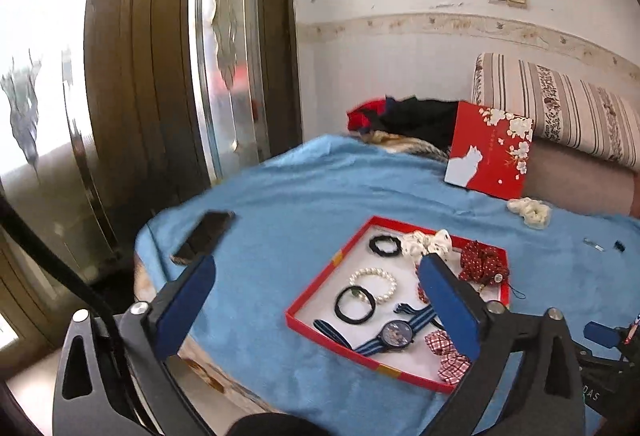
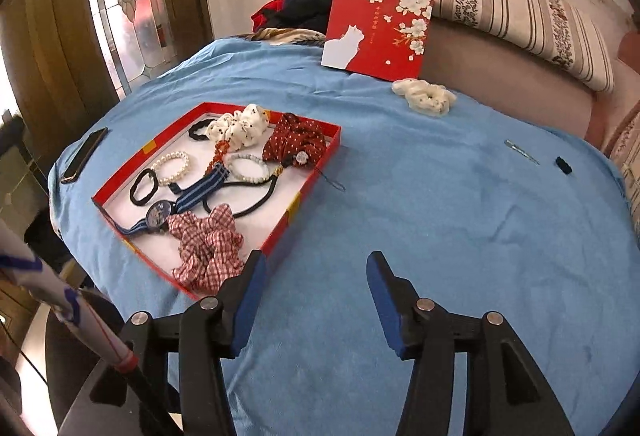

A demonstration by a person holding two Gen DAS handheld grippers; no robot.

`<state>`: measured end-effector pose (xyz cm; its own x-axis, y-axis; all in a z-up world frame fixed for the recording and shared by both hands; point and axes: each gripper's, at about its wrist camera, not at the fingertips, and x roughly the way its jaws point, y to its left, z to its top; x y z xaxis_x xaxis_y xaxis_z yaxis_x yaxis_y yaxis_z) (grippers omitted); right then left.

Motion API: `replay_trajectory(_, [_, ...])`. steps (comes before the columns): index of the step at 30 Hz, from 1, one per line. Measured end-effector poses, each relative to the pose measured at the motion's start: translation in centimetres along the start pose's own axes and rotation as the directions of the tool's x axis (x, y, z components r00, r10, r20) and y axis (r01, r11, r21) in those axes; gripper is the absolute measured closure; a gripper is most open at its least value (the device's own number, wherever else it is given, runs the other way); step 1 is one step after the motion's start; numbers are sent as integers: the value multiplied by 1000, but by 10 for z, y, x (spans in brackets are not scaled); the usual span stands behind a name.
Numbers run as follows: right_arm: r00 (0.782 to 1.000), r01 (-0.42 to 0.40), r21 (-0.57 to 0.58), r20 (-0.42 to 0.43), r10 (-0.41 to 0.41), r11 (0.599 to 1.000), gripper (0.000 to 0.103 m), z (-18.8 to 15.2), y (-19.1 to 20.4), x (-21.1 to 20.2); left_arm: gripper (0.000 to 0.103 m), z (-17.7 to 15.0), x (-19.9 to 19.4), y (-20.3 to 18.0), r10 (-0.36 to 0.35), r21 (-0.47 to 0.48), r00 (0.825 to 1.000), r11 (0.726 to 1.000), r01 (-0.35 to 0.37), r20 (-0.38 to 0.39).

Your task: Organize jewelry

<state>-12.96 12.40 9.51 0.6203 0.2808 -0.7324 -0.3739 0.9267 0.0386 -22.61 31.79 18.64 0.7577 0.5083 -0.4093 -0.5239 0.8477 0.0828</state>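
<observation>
A red-rimmed box tray [image 2: 316, 172] [image 1: 320, 288] lies on the blue blanket and holds a pearl bracelet [image 2: 173, 165] [image 1: 374, 283], black hair ties [image 2: 145, 188], a blue striped watch [image 2: 160, 214] [image 1: 396, 334], a checked scrunchie [image 2: 210, 244], a red dotted scrunchie [image 2: 296, 144] [image 1: 482, 260] and a white dotted scrunchie [image 2: 240, 130]. A cream scrunchie [image 2: 424, 96] [image 1: 530, 210], a hair clip [image 2: 522, 152] and a small black piece [image 2: 563, 165] lie outside the tray. My left gripper [image 1: 316, 268] is open and empty above the tray's near left. My right gripper [image 2: 316, 268] is open and empty beside the tray's near corner.
The red box lid [image 2: 378, 32] [image 1: 490, 150] with a white cat leans against a striped pillow [image 2: 500, 4]. A phone [image 2: 85, 155] [image 1: 204, 236] lies at the blanket's left edge. Dark clothes [image 2: 296, 14] lie at the back. A glass door [image 1: 140, 76] stands to the left.
</observation>
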Motion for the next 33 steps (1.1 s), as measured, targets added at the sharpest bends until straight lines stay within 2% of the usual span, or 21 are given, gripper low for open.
replay_trajectory(4, [1000, -9, 43, -13, 10, 999, 46, -7, -7, 1, 0, 2, -14, -16, -22, 51, 1000, 998, 22, 8])
replay_trajectory(8, [999, 5, 79, -33, -3, 997, 45, -14, -17, 2, 0, -4, -7, -29, -97, 26, 992, 995, 100, -79])
replay_trajectory(10, [999, 21, 89, -38, -18, 996, 45, -18, -22, 2, 0, -11, 2, -35, -143, -11, 976, 990, 144, -164])
replay_trajectory(14, [998, 46, 99, -37, -43, 994, 42, -23, -30, 0, 0, -26, 18, -49, -210, -45, 925, 977, 207, -315])
replay_trajectory(17, [997, 57, 98, -49, -52, 994, 41, -26, -32, 4, 0, -37, 23, -60, -206, -33, 908, 977, 209, -365])
replay_trajectory(25, [996, 67, 85, -69, -61, 994, 40, -27, -28, 10, 0, -49, 29, -65, -162, -14, 883, 985, 174, -441])
replay_trajectory(33, [993, 82, 80, -87, -75, 993, 38, -28, -27, 16, 0, -56, 37, -65, -148, -4, 868, 986, 166, -474])
